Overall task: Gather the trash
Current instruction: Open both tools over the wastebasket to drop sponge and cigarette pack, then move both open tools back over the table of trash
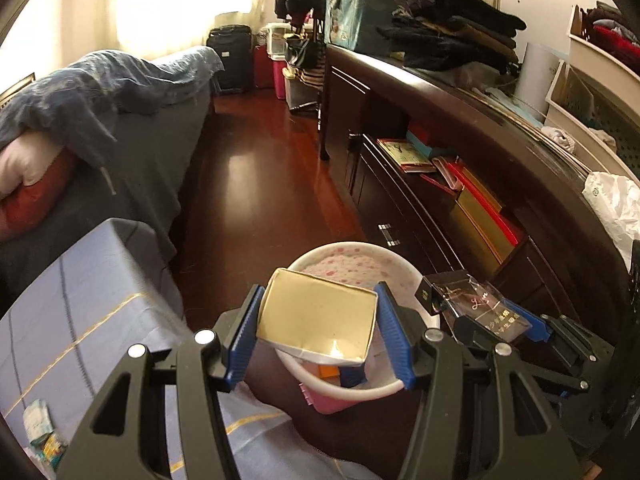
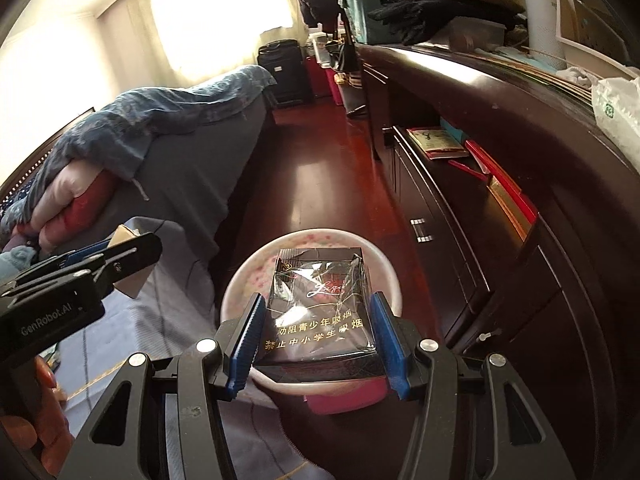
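Note:
My left gripper (image 1: 317,322) is shut on a gold box (image 1: 316,316) and holds it above a white and pink trash bin (image 1: 404,270) lined with a spotted bag. My right gripper (image 2: 318,330) is shut on a black cigarette pack (image 2: 320,312) in torn clear wrap, held over the same bin (image 2: 240,280). The right gripper and its pack (image 1: 484,308) show at the right in the left wrist view. The left gripper (image 2: 100,260) shows at the left in the right wrist view, apart from the right one.
A dark wooden cabinet (image 1: 460,92) with an open shelf of red and gold boxes (image 1: 480,196) runs along the right. A bed (image 1: 120,120) with blue bedding stands at the left. A blue-covered surface (image 1: 80,300) lies at the near left. Red wooden floor (image 1: 260,168) runs between.

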`<state>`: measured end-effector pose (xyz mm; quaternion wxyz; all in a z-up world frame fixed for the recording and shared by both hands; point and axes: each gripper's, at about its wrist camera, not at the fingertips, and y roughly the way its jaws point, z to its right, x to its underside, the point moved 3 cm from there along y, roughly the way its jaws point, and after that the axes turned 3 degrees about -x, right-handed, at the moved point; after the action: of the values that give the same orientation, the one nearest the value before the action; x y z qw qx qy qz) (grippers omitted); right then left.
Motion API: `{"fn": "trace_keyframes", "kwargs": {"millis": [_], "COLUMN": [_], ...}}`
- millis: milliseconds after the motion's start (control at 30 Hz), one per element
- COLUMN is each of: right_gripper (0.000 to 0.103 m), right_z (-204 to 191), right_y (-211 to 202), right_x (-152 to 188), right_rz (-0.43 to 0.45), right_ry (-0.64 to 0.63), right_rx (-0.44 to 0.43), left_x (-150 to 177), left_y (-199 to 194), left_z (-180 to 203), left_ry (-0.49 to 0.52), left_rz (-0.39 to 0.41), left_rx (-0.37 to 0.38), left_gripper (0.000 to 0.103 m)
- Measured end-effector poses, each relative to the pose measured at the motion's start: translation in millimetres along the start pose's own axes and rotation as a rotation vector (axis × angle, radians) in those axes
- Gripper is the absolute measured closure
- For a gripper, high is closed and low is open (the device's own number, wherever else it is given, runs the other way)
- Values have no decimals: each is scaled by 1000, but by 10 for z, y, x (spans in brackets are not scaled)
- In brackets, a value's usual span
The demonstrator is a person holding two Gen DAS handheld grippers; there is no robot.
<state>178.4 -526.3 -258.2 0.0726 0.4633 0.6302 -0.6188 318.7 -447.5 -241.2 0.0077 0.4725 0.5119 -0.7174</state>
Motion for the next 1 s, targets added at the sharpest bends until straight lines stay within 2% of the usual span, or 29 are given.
{"fn": "trace_keyframes", "kwargs": {"millis": [267, 633, 700, 867, 1000], "right_gripper": [49, 48, 47, 43, 41], "right_z": [69, 152, 161, 167, 135], "right_y": [262, 693, 731, 762, 699], "right_x": [-48, -50, -42, -12, 2], "right_rz": [0, -36, -35, -31, -36], "right_ry": [-9, -17, -19, -22, -24], "right_rx": [51, 96, 102, 117, 113], "left_x": [-64, -57, -61, -94, -132], "left_y": [439, 923, 979, 952, 826], "left_z": [85, -72, -80, -82, -80], "left_ry": [7, -31, -35, -56, -65], "left_rz": [-50, -131, -138, -108, -81], "left_rx": [25, 24, 38, 57, 67], "left_gripper": [47, 44, 34, 18, 15]}}
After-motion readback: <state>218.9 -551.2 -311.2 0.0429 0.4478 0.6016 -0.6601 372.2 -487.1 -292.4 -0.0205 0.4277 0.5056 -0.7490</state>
